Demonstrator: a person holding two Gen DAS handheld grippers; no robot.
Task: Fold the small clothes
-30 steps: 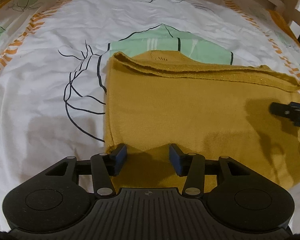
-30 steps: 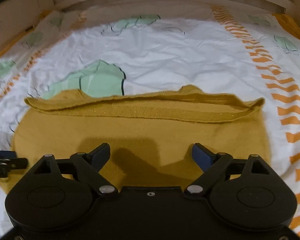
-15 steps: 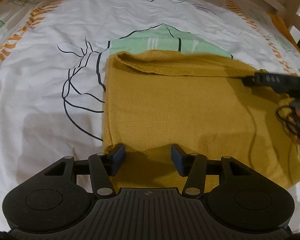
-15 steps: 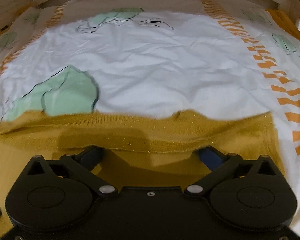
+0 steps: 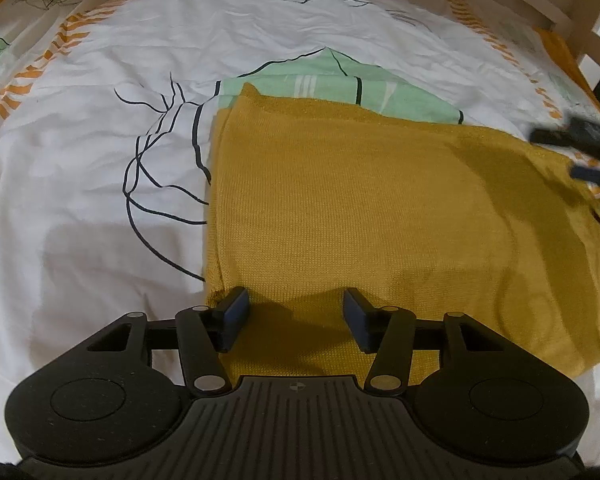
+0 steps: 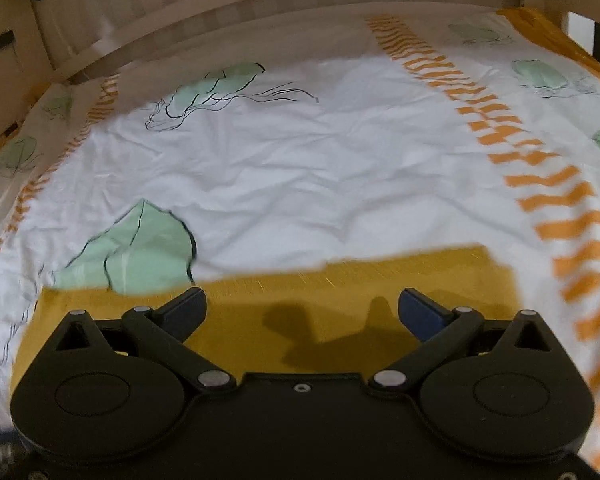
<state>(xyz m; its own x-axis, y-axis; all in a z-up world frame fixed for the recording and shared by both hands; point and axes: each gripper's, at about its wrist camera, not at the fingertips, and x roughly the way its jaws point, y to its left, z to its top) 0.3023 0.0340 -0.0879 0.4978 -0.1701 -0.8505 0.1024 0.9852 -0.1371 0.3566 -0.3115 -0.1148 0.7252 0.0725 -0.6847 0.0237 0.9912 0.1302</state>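
Two grippers are over the mustard knitted garment (image 5: pixel 380 216), which lies flat on the printed bed sheet (image 5: pixel 100 184): the left gripper (image 5: pixel 296 314) has its jaws half apart above the near left corner, having just opened a little, with cloth below them but not pinched. The right gripper (image 6: pixel 302 308) has just spread wide and holds nothing. Since a second ago the raised, rolled far edge has been laid down, so this fold seems finished; the garment now looks like a smooth rectangle with layered left edges.
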